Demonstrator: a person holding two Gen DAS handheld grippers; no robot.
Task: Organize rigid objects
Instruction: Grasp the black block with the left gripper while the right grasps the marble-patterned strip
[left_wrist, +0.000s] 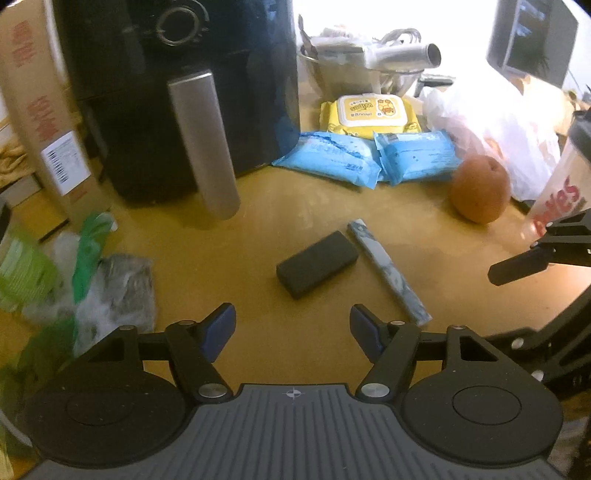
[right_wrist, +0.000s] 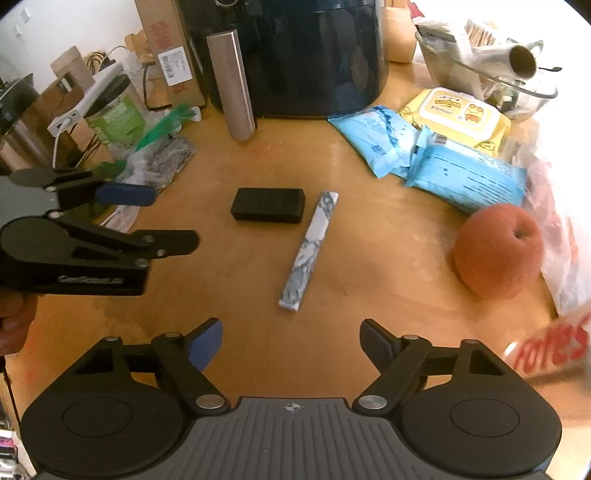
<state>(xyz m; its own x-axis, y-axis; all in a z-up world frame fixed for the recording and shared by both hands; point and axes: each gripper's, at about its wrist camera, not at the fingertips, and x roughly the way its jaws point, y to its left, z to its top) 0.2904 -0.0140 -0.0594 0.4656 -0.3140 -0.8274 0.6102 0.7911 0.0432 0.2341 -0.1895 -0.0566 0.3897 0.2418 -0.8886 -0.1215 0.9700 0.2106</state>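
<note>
Our left gripper (left_wrist: 292, 328) and right gripper (right_wrist: 291, 345) hover with jaws open and empty; ahead of them a black block (left_wrist: 317, 263) and marbled stick (left_wrist: 388, 272) lie side by side on the tabletop (left_wrist: 258, 206).

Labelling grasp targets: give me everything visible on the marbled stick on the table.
The marbled stick is a long, slim, flat-sided bar with a white and blue-grey marble pattern, seemingly rigid. It lies flat on the wooden table, angled, its far end close beside the black block, apparently not touching. Neither tool holds it.
</note>
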